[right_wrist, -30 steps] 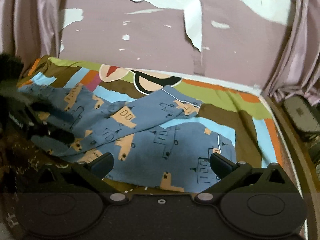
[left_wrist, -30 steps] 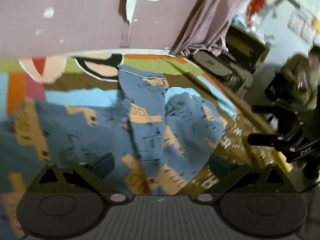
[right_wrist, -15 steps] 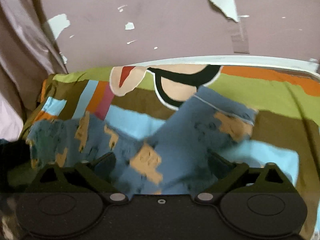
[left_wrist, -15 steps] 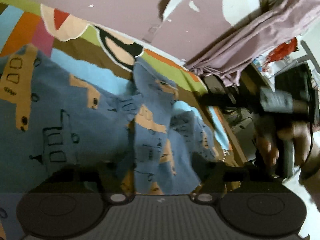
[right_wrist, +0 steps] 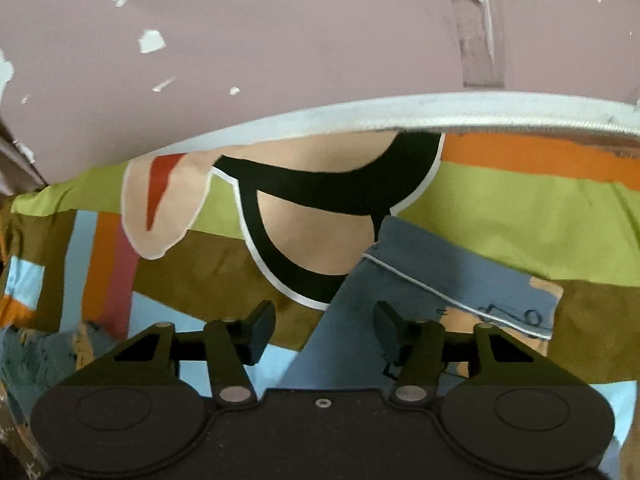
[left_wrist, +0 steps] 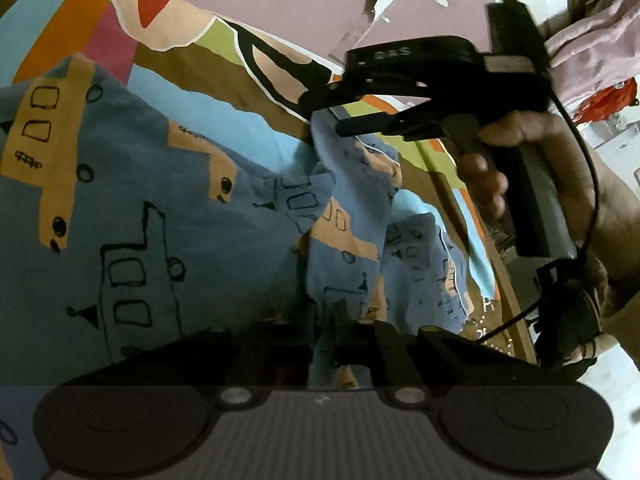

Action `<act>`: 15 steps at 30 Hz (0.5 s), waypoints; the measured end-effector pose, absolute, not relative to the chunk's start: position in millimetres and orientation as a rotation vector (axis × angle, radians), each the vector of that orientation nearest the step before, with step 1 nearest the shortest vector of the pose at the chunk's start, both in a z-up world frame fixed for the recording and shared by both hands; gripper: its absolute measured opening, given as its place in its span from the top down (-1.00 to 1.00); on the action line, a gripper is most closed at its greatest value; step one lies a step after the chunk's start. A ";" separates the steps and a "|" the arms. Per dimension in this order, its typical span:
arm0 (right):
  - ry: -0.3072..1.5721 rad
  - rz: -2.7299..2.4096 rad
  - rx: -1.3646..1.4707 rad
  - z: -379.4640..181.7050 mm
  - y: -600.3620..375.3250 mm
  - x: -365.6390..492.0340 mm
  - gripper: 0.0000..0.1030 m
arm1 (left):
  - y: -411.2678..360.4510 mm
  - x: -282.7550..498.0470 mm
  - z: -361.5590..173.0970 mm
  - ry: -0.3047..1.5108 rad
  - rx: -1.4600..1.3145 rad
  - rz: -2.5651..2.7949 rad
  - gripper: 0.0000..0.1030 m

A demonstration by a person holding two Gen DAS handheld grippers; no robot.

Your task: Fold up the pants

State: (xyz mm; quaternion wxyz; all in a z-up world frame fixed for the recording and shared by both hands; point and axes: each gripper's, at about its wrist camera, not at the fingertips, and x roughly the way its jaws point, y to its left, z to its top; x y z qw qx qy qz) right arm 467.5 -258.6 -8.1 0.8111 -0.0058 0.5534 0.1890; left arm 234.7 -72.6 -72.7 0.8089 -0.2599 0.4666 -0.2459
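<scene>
Blue pants [left_wrist: 160,200] printed with tan vehicles lie rumpled on a bright patchwork sheet [left_wrist: 192,92]. At the bottom of the left wrist view my left gripper [left_wrist: 326,344] is closing its jaws, and its pads pinch a raised fold of the blue cloth. A hand [left_wrist: 520,132] holds my right gripper [left_wrist: 324,114] over the far leg's cuff. In the right wrist view that cuff [right_wrist: 460,280], edged with white piping, lies partly between the fingers of the right gripper [right_wrist: 324,330]. These jaws are closing but stand apart from the cloth.
The sheet [right_wrist: 520,216] ends at a white mattress edge [right_wrist: 400,112] against a mauve wall [right_wrist: 280,60] with peeling paint. A pink curtain [left_wrist: 592,48] hangs at the right. A wooden bed rail [left_wrist: 508,280] runs along the right side.
My left gripper has dropped, rolled and closed on a fold of the pants. The right gripper has swung across to the far leg's cuff, and its jaws have narrowed.
</scene>
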 end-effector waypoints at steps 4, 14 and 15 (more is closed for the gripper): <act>1.179 0.366 -0.038 -14.4 -253.0 468.9 0.43 | -75.2 233.5 -70.9 0.999 -0.532 -0.507 0.97; 1.011 0.361 0.023 19.9 -292.6 435.6 1.00 | -89.5 224.5 -53.8 0.952 -0.398 -0.526 1.00; 1.000 0.365 0.028 23.4 -296.8 431.9 1.00 | -90.7 222.8 -52.9 0.947 -0.385 -0.528 1.00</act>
